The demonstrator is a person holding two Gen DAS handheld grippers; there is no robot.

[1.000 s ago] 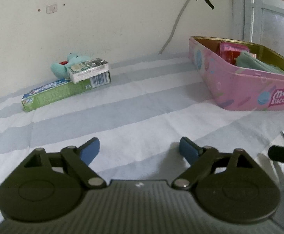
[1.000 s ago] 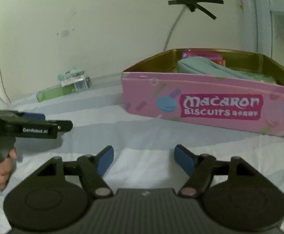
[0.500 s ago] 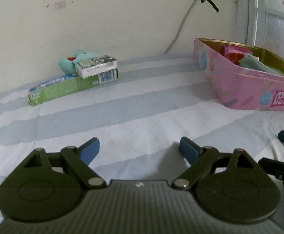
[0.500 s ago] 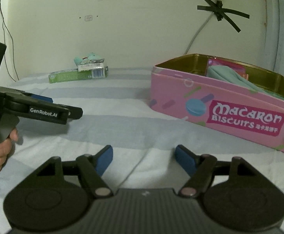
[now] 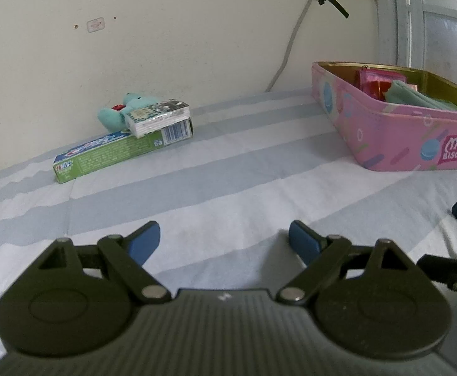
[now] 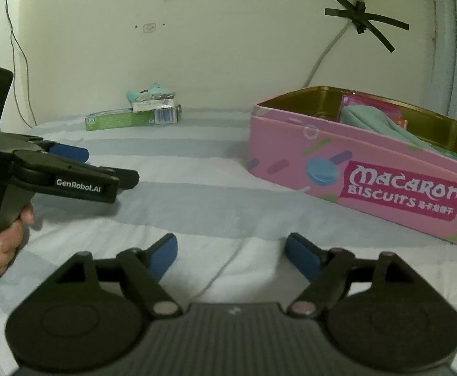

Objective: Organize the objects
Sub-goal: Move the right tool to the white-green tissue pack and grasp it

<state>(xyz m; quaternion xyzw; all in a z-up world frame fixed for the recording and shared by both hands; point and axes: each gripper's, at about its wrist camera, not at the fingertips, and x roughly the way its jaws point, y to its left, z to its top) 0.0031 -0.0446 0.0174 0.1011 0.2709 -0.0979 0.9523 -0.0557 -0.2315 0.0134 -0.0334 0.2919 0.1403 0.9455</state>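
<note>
A green toothpaste box [image 5: 109, 153] lies by the wall at the far left, with a small white tissue pack [image 5: 157, 117] on top and a teal plush toy [image 5: 120, 111] behind it. The same pile [image 6: 134, 116] shows far off in the right wrist view. A pink biscuit tin [image 5: 394, 138] [image 6: 363, 175] stands open at the right, holding a teal cloth [image 6: 375, 122] and a pink packet [image 5: 375, 81]. My left gripper [image 5: 223, 244] is open over bare sheet, nothing between its fingers. My right gripper [image 6: 231, 252] is empty and its jaws are opening.
A blue-and-white striped sheet [image 5: 228, 181] covers the surface up to a cream wall. A grey cable [image 6: 325, 53] taped with black strips runs down the wall behind the tin. A hand [image 6: 5, 241] holds the left gripper at the left edge of the right wrist view.
The right gripper's jaws have spread wider, and its view has rolled level and swung left, so the tin sits further right. The left view shifted only slightly.
</note>
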